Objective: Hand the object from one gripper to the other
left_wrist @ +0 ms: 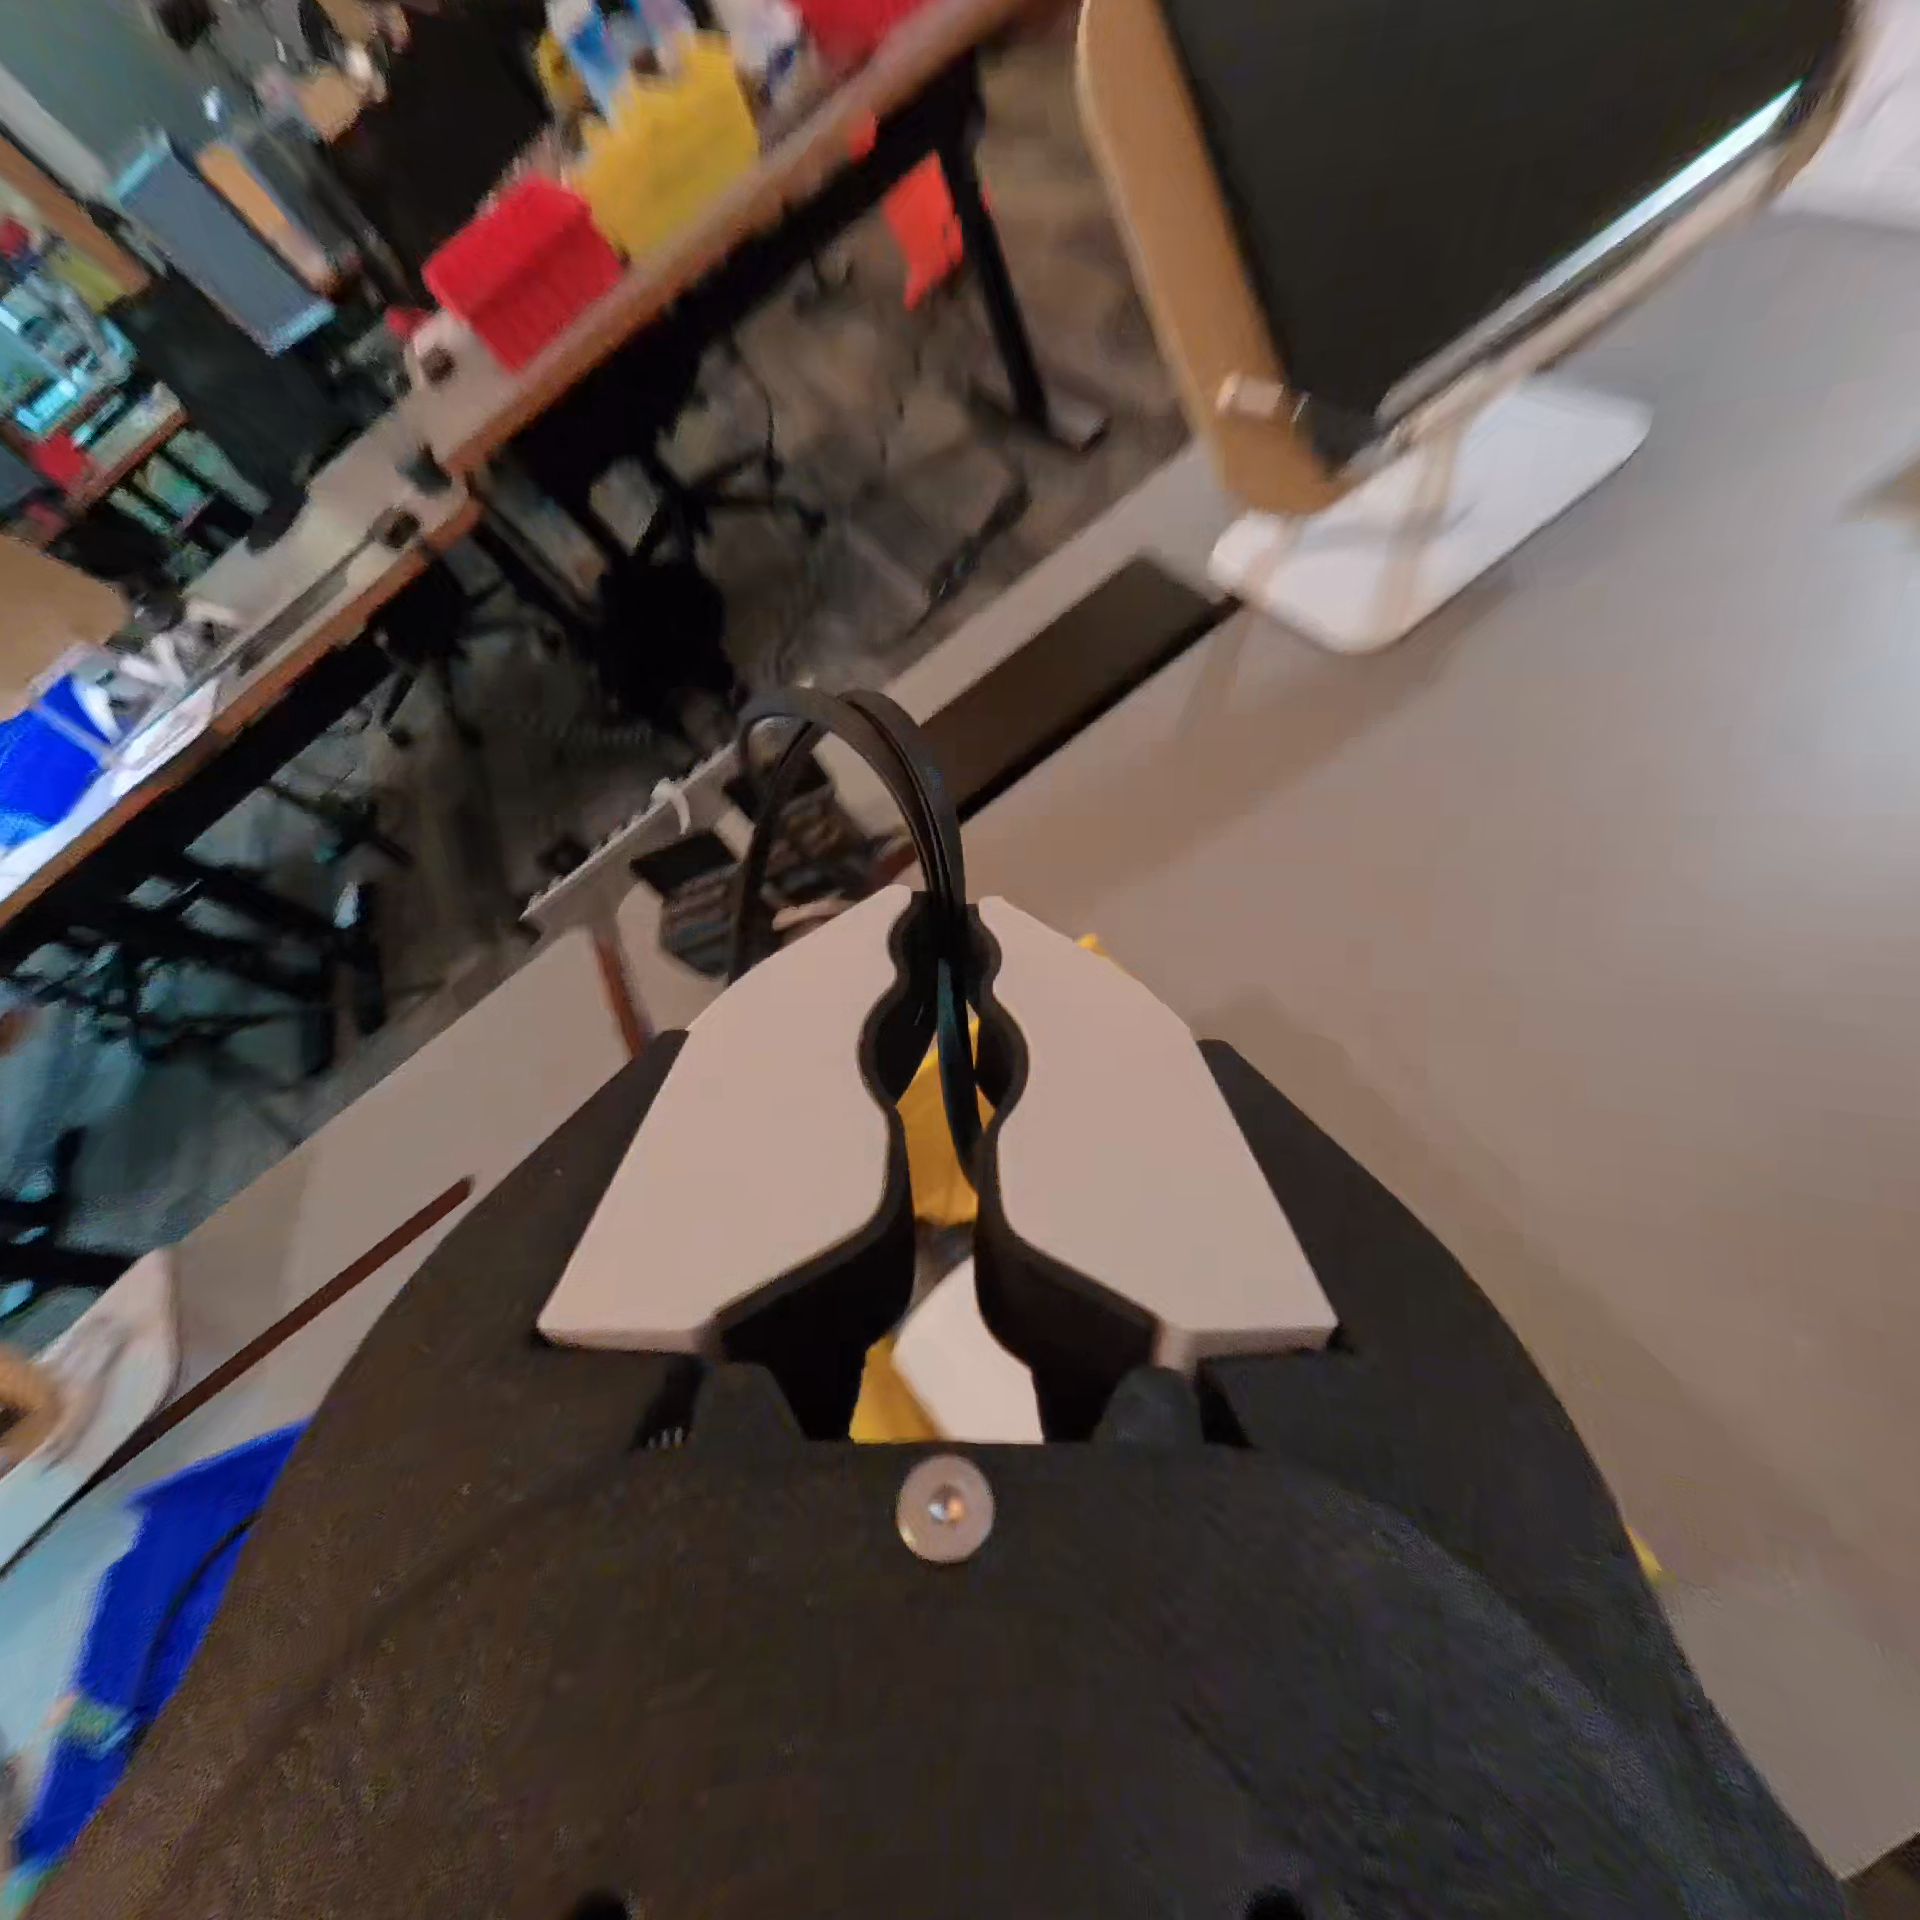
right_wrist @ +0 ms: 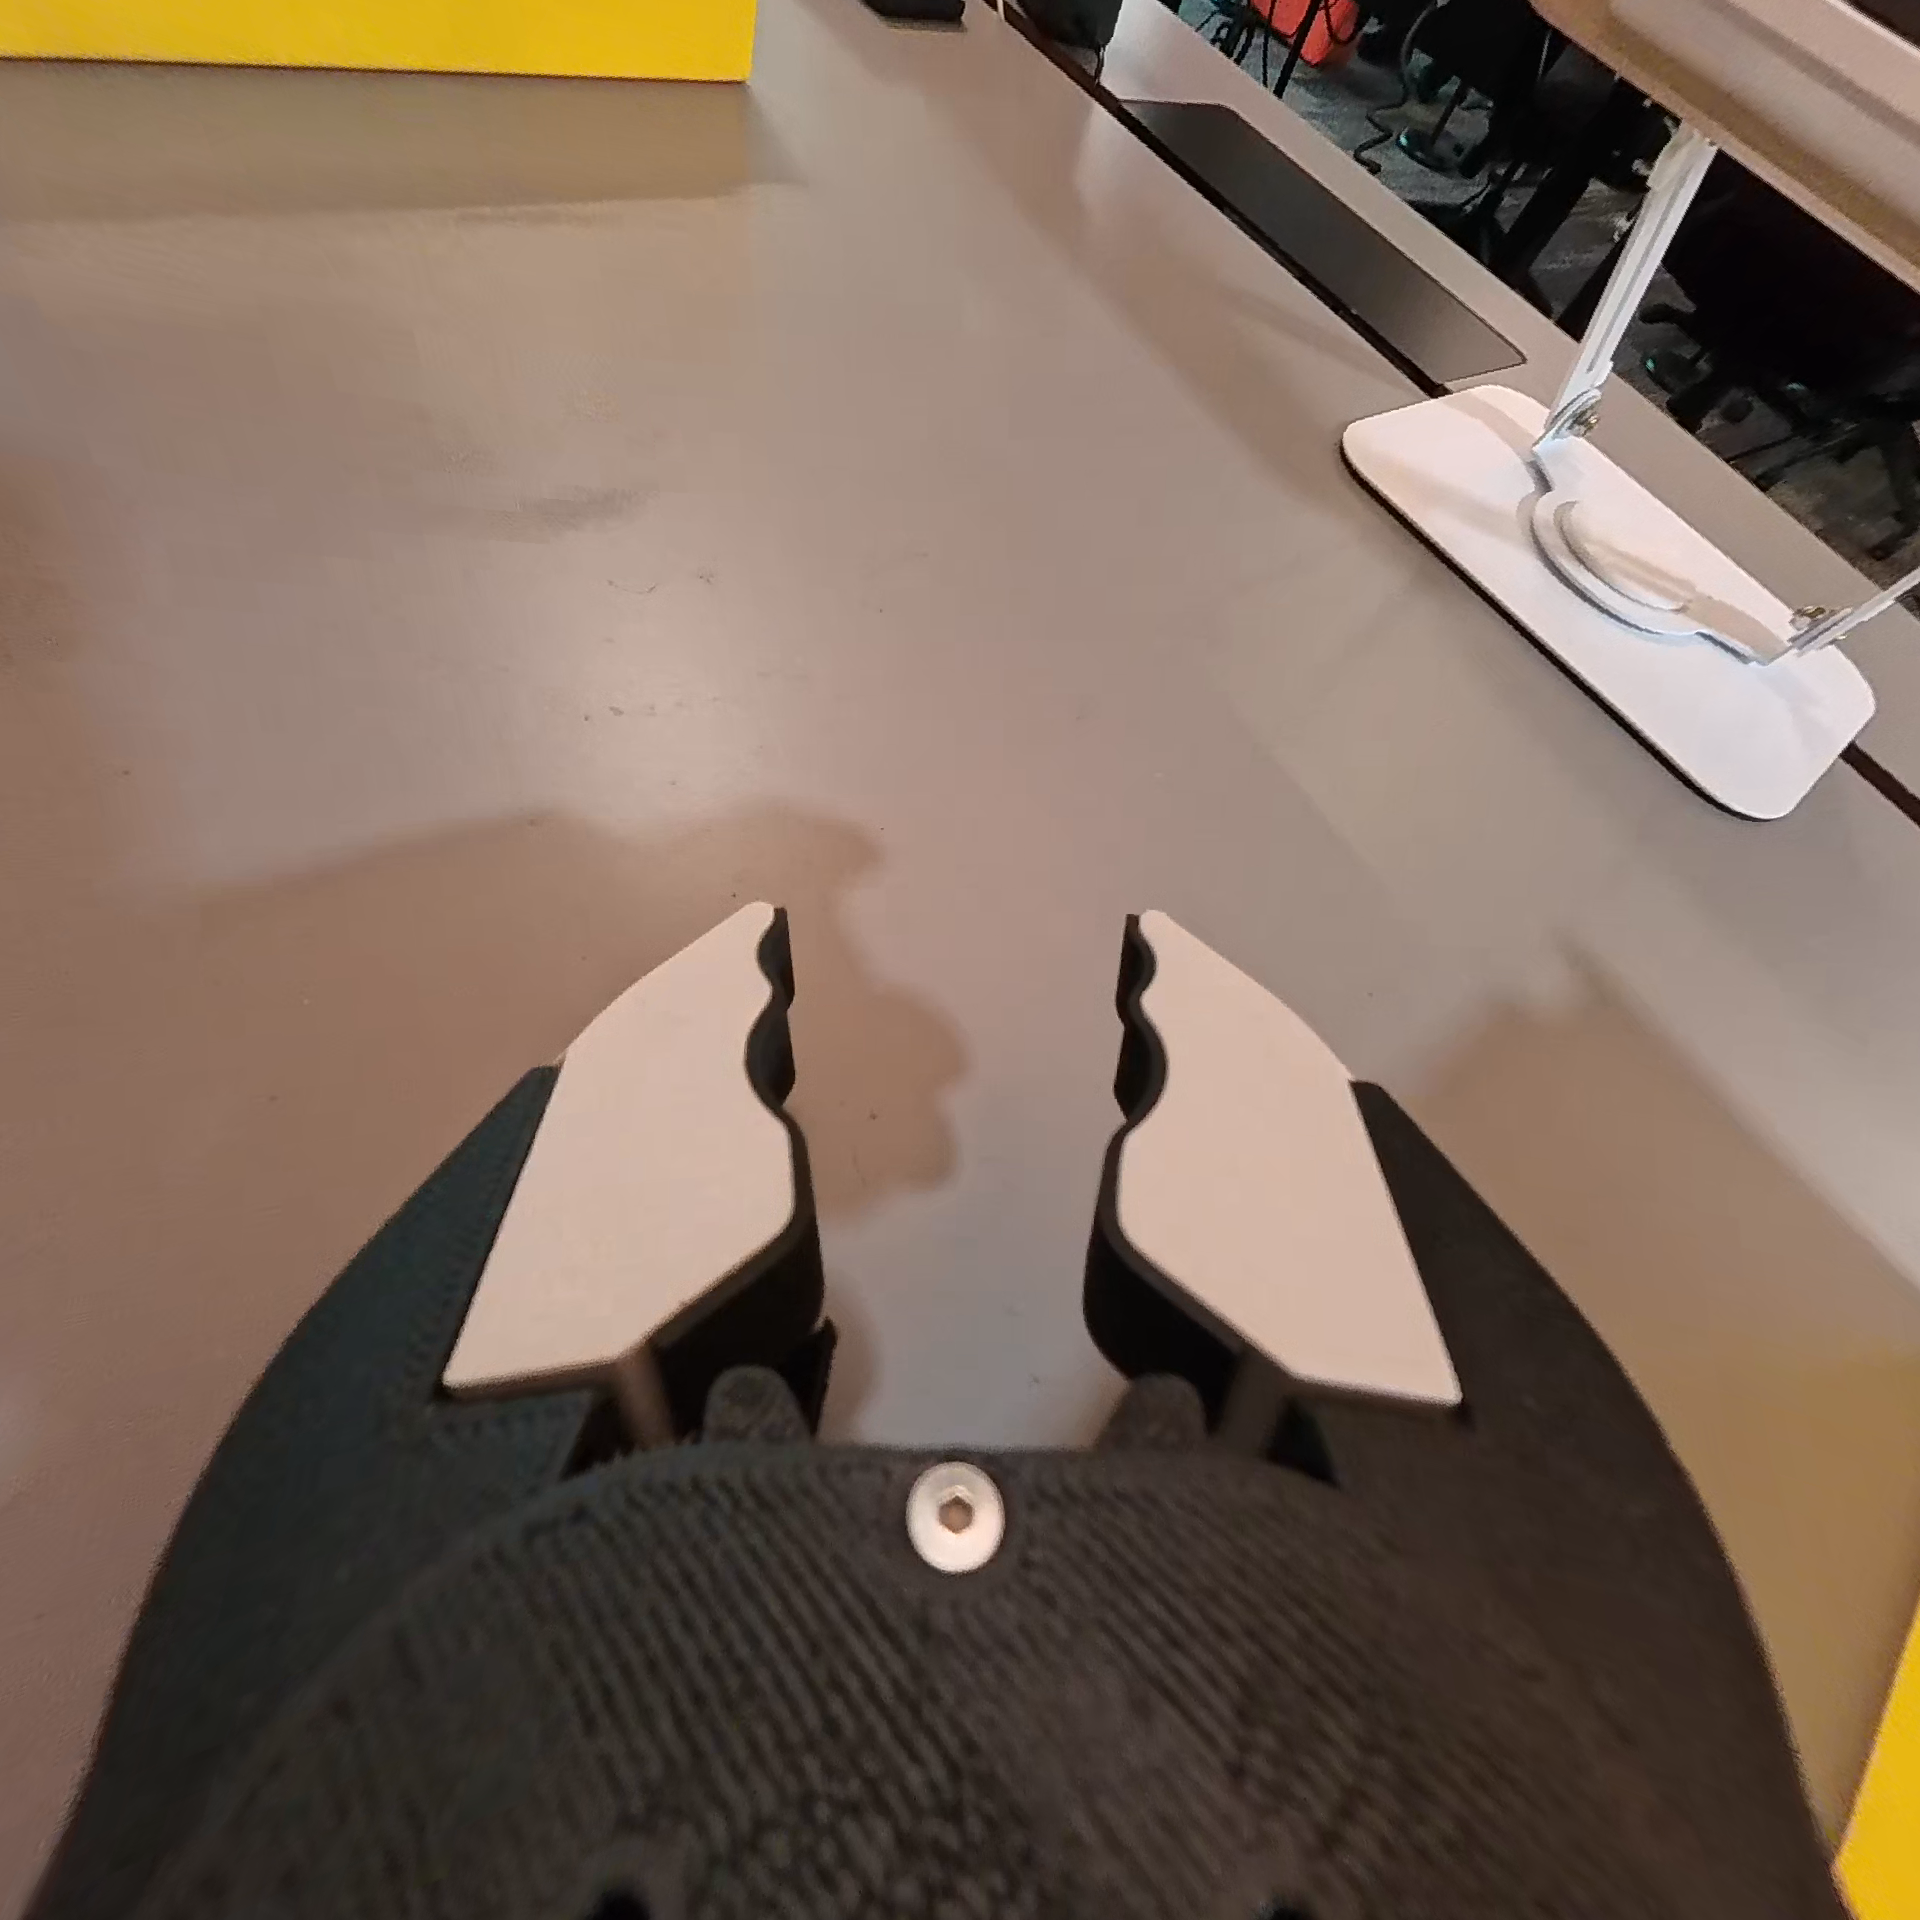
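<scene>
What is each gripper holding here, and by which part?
The left gripper is shut on a black looped cable, pinched at its strands just below the arch of the loop. The right gripper is open and holds nothing.

The right gripper [right_wrist: 956,914] stands with its jaws spread, and the gap between them holds only bare grey table [right_wrist: 727,520]. Ahead of the jaws the tabletop runs clear up to a yellow box [right_wrist: 374,36] at the far left. Right of the jaws stands a white stand base [right_wrist: 1704,717], well apart, with a dark slot [right_wrist: 1320,229] beyond it. Between the left gripper's [left_wrist: 943,906] jaws no room remains: a black cable loop [left_wrist: 883,769] fills them and arches forward past the tips.
</scene>
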`<state>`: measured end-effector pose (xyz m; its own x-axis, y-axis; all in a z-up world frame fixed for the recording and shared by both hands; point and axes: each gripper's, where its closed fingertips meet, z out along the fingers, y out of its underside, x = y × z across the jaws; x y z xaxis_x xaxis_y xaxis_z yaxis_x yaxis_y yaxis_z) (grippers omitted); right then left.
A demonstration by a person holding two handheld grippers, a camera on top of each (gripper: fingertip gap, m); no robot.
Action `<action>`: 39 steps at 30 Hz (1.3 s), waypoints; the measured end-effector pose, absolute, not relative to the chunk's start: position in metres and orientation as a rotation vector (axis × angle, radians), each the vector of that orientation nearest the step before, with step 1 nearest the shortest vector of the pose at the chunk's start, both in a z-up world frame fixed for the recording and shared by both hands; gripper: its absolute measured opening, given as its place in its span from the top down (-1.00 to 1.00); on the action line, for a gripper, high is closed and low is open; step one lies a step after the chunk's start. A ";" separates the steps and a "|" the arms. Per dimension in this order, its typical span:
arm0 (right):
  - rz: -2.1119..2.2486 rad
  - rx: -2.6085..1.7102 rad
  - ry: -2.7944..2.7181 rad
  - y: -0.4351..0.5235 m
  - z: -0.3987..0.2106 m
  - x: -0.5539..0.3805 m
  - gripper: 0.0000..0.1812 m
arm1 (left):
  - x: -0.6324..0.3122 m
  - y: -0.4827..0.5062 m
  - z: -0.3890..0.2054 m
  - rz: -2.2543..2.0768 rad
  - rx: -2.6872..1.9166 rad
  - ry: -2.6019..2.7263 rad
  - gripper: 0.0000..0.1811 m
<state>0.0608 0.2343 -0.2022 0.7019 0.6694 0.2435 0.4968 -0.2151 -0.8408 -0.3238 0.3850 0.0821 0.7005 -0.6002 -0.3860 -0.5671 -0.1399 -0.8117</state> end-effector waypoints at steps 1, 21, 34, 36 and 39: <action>0.210 -1.870 -0.909 0.234 -0.202 0.060 0.33 | -0.313 0.378 0.092 -0.104 -1.767 0.910 0.92; 0.381 -1.347 -0.699 0.198 -0.081 0.072 0.57 | -0.030 0.238 0.005 -1.497 -1.423 0.731 0.93; 1.239 -1.373 -0.385 0.186 -0.066 0.055 0.53 | 0.040 0.188 -0.084 -1.074 -1.341 0.989 0.93; 1.308 -1.413 -0.368 0.188 -0.073 0.051 0.51 | 0.047 0.181 -0.090 -0.995 -1.312 1.049 0.93; 1.399 -1.428 -0.332 0.189 -0.077 0.050 0.56 | 0.056 0.173 -0.100 -0.928 -1.294 1.119 0.93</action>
